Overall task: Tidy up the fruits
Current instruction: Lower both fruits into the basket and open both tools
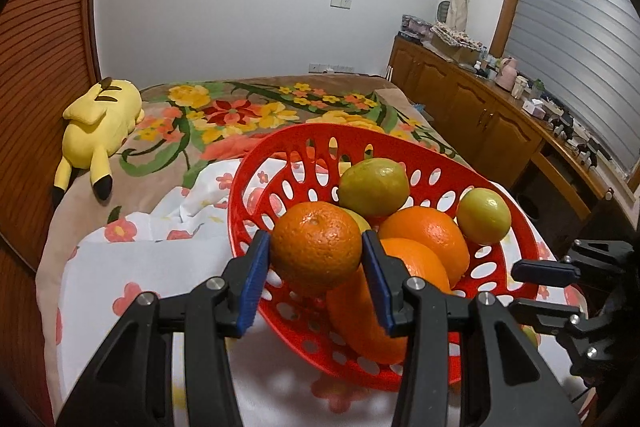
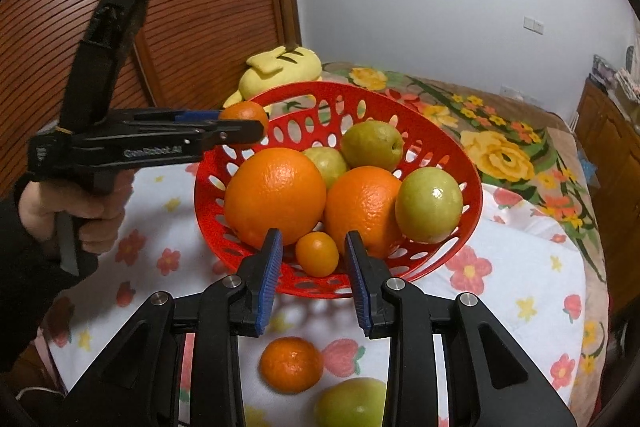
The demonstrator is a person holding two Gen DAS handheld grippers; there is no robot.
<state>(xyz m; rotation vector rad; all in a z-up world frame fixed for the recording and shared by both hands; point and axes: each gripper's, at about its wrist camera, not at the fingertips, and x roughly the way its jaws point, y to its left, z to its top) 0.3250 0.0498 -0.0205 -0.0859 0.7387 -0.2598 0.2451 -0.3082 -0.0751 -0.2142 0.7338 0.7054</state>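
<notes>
A red perforated basket [image 1: 234, 203] [image 2: 320, 85] stands on the white flowered cloth and holds oranges [image 2: 275, 197] and green fruits [image 2: 429, 205]. My left gripper [image 1: 316, 239] [image 2: 256, 125] is shut on a mandarin [image 1: 316, 247] [image 2: 244, 115], held over the basket's near-left rim. My right gripper [image 2: 313, 233] [image 1: 516, 289] hangs at the basket's edge, jaws drawn to a narrow gap and gripping nothing. Beyond its tips a small kumquat [image 2: 317, 253] lies in the basket between two oranges. Under the right gripper a loose mandarin [image 2: 291, 365] and a green fruit [image 2: 352, 403] rest on the cloth.
A person's hand [image 2: 72, 211] grips the left tool. A yellow plush toy [image 1: 104, 123] lies on the flowered bedspread [image 1: 240, 111] behind the basket. Wooden cabinets [image 1: 480, 123] with clutter on top run along the right. A slatted wooden panel [image 1: 40, 67] is at the left.
</notes>
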